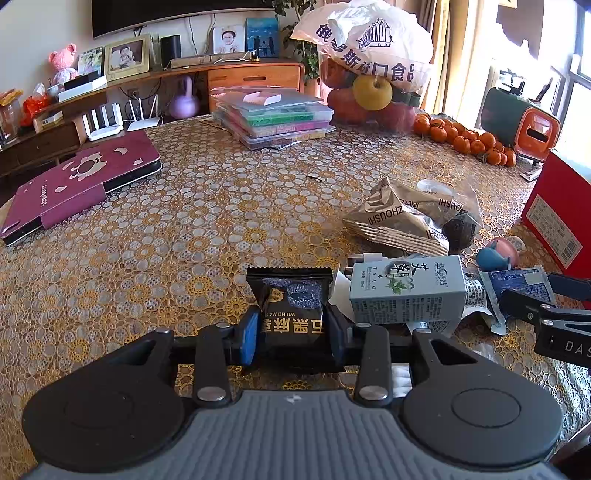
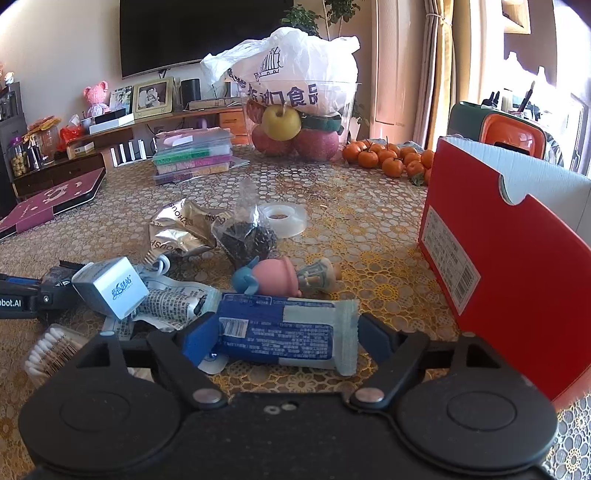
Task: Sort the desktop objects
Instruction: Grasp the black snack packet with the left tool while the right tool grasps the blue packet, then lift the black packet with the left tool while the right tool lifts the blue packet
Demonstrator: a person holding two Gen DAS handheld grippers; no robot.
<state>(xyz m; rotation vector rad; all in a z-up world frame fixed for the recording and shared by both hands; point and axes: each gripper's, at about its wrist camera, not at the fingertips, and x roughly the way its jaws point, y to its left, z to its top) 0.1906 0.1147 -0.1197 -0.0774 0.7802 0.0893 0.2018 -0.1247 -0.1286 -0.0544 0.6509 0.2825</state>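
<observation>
Left wrist: black snack packet (image 1: 291, 314) gripped.

Background only. Wall-mounted dark TV (image 2: 207, 35) above a wooden sideboard (image 1: 255, 75). On the sideboard: framed photo (image 1: 127, 55), pink toy bear (image 1: 63, 62), black speaker (image 1: 170, 50). White routers (image 1: 122, 118) below it. Potted plant (image 2: 321, 14) behind the bench. Curtain (image 2: 439, 70) at right, sunlit window (image 1: 580, 70) beside it.

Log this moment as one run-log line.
left gripper: shut on black snack packet | right gripper: open around blue packet
</observation>
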